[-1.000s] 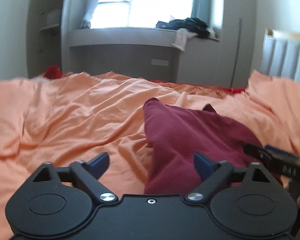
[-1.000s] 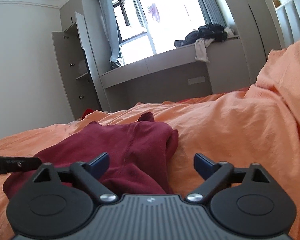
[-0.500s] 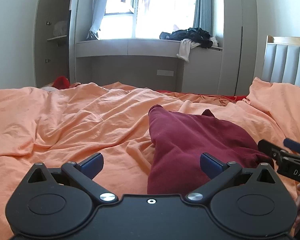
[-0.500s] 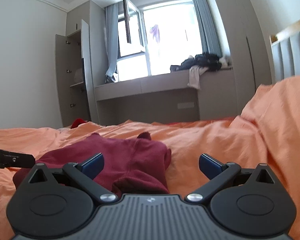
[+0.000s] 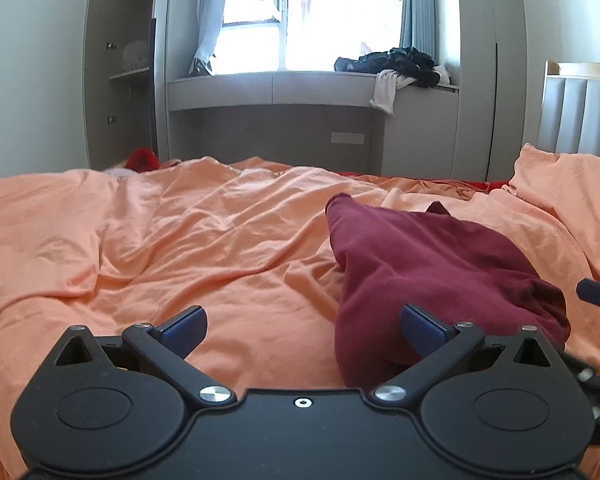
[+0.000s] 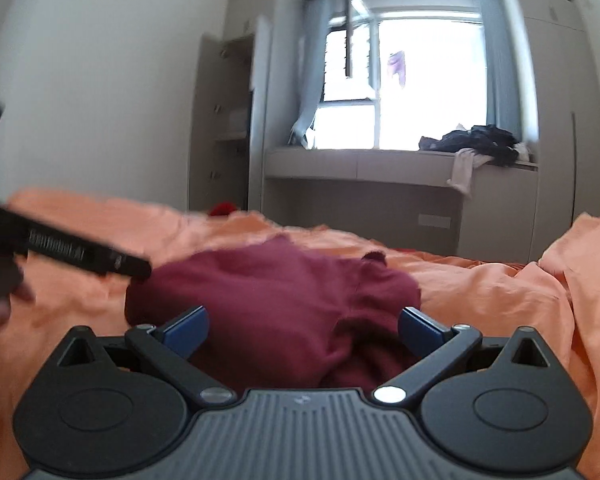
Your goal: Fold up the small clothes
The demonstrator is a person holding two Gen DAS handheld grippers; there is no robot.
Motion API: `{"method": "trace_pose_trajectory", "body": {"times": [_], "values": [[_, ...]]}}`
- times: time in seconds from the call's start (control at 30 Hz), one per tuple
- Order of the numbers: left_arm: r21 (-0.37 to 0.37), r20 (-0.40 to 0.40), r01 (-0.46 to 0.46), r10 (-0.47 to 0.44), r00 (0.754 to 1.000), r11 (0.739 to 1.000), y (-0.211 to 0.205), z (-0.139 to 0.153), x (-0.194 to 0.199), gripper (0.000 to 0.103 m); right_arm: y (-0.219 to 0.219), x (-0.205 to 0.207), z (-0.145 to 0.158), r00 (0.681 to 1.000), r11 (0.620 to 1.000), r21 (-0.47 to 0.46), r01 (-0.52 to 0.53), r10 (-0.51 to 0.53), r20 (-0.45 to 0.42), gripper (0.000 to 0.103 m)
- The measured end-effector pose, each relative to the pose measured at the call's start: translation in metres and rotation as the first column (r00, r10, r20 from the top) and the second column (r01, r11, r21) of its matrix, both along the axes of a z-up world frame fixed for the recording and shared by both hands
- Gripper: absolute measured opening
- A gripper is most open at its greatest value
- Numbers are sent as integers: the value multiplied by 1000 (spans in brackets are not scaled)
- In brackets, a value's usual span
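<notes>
Hand-held gripper (image 5: 302, 330), blue-padded, wide over rumpled maroon garment (image 5: 428, 276).

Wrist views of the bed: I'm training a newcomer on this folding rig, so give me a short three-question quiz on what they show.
1. True or false: the left gripper is shut on the maroon garment.
2. What lies under the garment? A) a wooden floor B) the orange sheet C) a grey rug
3. Fill in: the dark clothes pile lies on the ___ ledge.

Key
1. False. Both the left gripper and the right gripper have their jaws apart, with no cloth pinched.
2. B. The garment lies bunched on the sheet.
3. Window.
</notes>
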State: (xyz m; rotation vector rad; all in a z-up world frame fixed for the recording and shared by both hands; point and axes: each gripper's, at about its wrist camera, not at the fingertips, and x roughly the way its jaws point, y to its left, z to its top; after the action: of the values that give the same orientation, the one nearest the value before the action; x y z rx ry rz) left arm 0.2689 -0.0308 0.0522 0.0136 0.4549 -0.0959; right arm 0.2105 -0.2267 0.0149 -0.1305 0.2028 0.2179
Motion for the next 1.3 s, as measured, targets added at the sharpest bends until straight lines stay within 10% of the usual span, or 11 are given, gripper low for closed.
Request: {"method": "trace_pose_trajectory", "body": {"times": [0.63,1.3], "values": [[8,-50,47,-47,998,999,-5,-13,-9,103,-13,-13,-7,983,983,24,182,-182,-26,103],[-12,208,2,0,978,1000,14,8,-101,103,-39,-109,4,934,913,327,246,-314,173,103]]}}
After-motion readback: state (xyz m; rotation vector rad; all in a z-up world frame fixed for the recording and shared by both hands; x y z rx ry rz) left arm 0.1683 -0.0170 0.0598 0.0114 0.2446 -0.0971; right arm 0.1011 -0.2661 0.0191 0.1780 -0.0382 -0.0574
